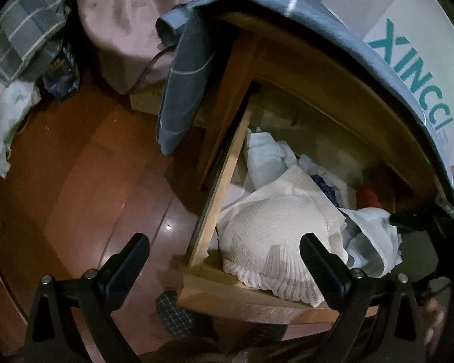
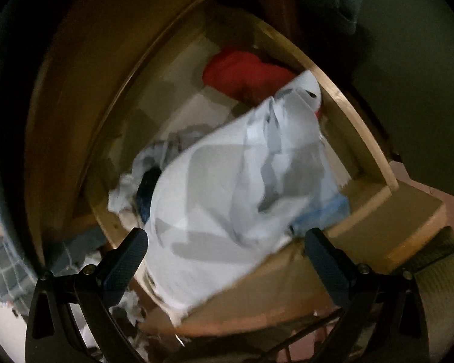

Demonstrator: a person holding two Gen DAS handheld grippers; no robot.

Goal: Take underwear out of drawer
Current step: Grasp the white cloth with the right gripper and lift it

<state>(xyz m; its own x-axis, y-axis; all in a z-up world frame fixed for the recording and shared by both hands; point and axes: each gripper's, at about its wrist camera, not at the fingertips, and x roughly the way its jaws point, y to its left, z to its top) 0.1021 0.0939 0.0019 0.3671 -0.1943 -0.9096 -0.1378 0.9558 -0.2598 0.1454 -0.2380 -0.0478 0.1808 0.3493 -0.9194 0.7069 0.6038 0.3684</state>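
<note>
The wooden drawer (image 1: 218, 187) stands pulled open, full of crumpled clothes. A cream ribbed underwear piece (image 1: 272, 236) lies at the drawer's front corner, spilling over the front edge. My left gripper (image 1: 224, 260) is open above that corner, its right finger over the cream piece, holding nothing. In the right wrist view, a white and grey patterned garment (image 2: 227, 199) drapes over the drawer front (image 2: 378, 211), blurred. My right gripper (image 2: 225, 257) is open with the garment between its fingers, not clamped. It also shows in the left wrist view (image 1: 420, 220) beside the same garment (image 1: 369, 239).
A red cloth (image 2: 242, 69) and dark blue cloth (image 1: 327, 184) lie deeper in the drawer. A blue-grey sheet (image 1: 181, 69) hangs over the cabinet top. A bed (image 1: 121, 30) stands behind. Brown wood floor (image 1: 84, 181) lies to the left. A white box (image 1: 408, 69) sits on top.
</note>
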